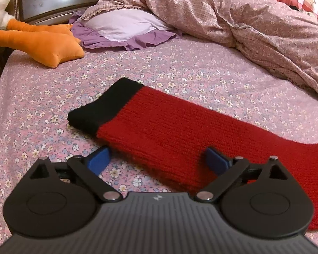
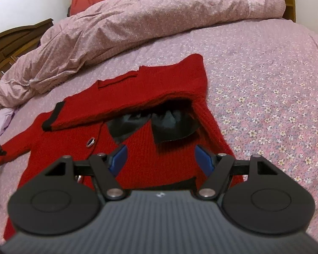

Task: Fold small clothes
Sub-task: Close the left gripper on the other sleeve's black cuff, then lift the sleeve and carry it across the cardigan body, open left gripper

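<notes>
Left wrist view: left gripper [image 1: 158, 158] released, straddling unfolded sleeve [image 1: 159, 124] of red knit cardigan [image 2: 150, 114] on floral bedsheet [image 1: 42, 105]. Right gripper [image 2: 161, 158] spread, empty, over body. Advice: pinch black cuff [image 1: 103, 105], fold across chest.

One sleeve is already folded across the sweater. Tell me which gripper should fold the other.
Left. The left gripper is open, straddling the edge of the flat sleeve. The right gripper hovers over the sweater body.
</notes>
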Available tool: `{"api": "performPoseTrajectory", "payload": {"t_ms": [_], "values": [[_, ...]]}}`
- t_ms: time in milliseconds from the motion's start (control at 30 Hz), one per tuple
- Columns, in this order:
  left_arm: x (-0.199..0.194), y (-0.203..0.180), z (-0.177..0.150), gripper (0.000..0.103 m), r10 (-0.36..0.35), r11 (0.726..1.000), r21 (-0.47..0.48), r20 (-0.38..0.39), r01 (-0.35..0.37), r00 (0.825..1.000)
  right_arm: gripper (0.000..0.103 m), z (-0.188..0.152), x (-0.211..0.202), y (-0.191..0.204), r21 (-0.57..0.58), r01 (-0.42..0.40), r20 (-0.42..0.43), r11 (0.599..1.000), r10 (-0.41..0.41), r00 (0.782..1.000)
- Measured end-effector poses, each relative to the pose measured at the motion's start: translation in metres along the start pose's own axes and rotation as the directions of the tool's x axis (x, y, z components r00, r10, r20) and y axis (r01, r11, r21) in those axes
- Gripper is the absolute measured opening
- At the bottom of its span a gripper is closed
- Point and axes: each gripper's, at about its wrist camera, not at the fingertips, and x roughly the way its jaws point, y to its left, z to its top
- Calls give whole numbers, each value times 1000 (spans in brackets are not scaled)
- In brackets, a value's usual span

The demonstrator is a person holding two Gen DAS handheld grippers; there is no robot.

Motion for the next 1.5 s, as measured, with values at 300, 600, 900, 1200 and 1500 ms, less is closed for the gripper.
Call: {"api": "performPoseTrajectory", "payload": {"t_ms": [300,600,900,1200,1500], "values": [[-2,3,3,96,-33,999,21,-11,33,999,72,-5,1,0,20,5,-8,1000,-5,1000],[-17,3,3,28,-78,997,-5,85,78,993,72,-1,-2,1,27,9,3,1000,-9,1000],[-72,-33,29,17,-192,977,140,244,161,951,72,-3,-2,-4,57,-16,-1,998,16,1000],[-143,-104,35,17,-426,891,303,298,338,855,72,-2,-11,-7,93,-65,22,994,63,998],[-198,-172,18,17,-593,797,340,277,500,756,72,-2,-16,-14,136,-101,44,986,96,994]]}}
